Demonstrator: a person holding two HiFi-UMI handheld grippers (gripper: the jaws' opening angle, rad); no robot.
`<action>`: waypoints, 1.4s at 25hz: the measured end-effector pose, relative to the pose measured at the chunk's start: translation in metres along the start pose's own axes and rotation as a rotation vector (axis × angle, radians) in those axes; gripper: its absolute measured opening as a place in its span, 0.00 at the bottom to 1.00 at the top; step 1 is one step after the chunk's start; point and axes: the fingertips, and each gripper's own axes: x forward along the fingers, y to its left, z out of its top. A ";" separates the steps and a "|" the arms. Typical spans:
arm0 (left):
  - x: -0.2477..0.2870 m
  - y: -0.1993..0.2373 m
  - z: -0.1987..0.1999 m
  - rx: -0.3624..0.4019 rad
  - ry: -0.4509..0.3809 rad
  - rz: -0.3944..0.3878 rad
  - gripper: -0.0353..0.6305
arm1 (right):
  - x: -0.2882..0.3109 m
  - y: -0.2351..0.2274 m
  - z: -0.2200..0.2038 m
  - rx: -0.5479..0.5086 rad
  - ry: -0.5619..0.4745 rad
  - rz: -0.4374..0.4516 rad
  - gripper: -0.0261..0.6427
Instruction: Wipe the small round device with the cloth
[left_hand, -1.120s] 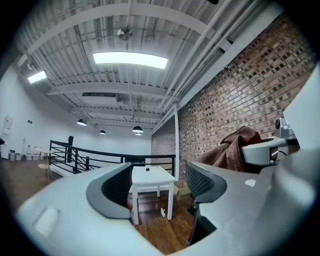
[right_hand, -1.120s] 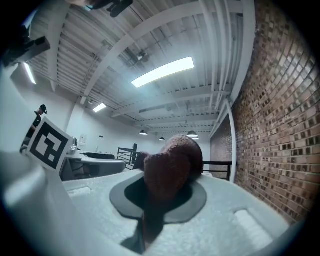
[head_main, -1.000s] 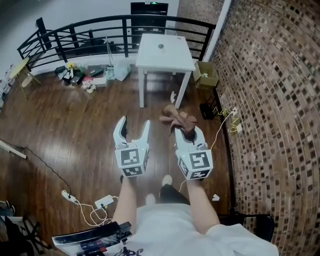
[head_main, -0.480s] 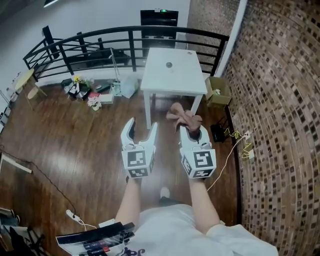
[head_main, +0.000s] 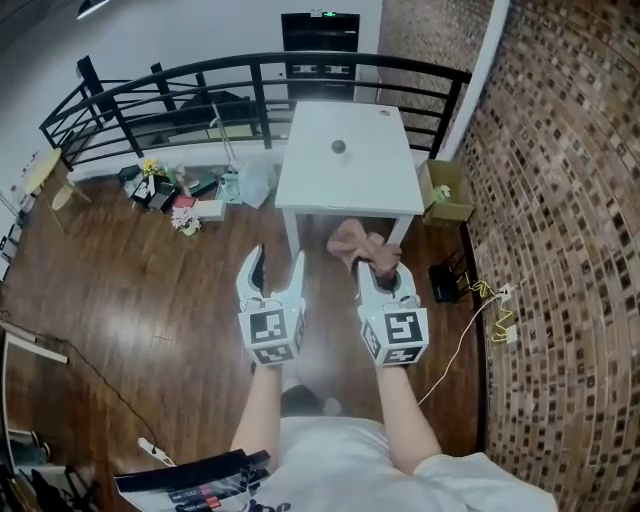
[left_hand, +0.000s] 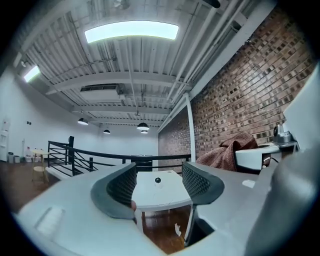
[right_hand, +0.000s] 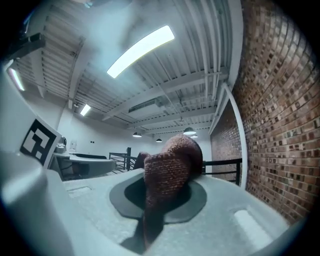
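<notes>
The small round dark device (head_main: 339, 147) sits on the white table (head_main: 350, 190) ahead of me; the left gripper view shows the device (left_hand: 157, 180) far off, framed by the jaws. My right gripper (head_main: 378, 272) is shut on a brown cloth (head_main: 358, 243), which bunches over its tips near the table's front edge. In the right gripper view the cloth (right_hand: 170, 170) fills the space between the jaws. My left gripper (head_main: 274, 262) hangs beside it over the wooden floor. Its jaws are closing, a gap still shows, and nothing is between them.
A black railing (head_main: 200, 80) runs behind the table, with clutter on the floor (head_main: 170, 190) at its foot. A cardboard box (head_main: 445, 192) stands right of the table. A brick wall (head_main: 570, 250) closes the right side, with cables (head_main: 485, 300) along its base.
The table has come closer and lower in the head view as both grippers were carried toward it. The cloth stays in the right gripper.
</notes>
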 end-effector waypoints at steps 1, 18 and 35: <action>0.013 0.005 -0.004 0.001 0.004 0.001 0.52 | 0.013 -0.005 -0.003 0.001 0.005 -0.004 0.08; 0.294 0.113 -0.002 -0.055 -0.016 -0.097 0.50 | 0.274 -0.055 0.004 -0.102 0.022 -0.082 0.08; 0.495 0.053 -0.014 0.035 -0.042 -0.127 0.50 | 0.432 -0.248 -0.004 -0.013 -0.053 -0.068 0.08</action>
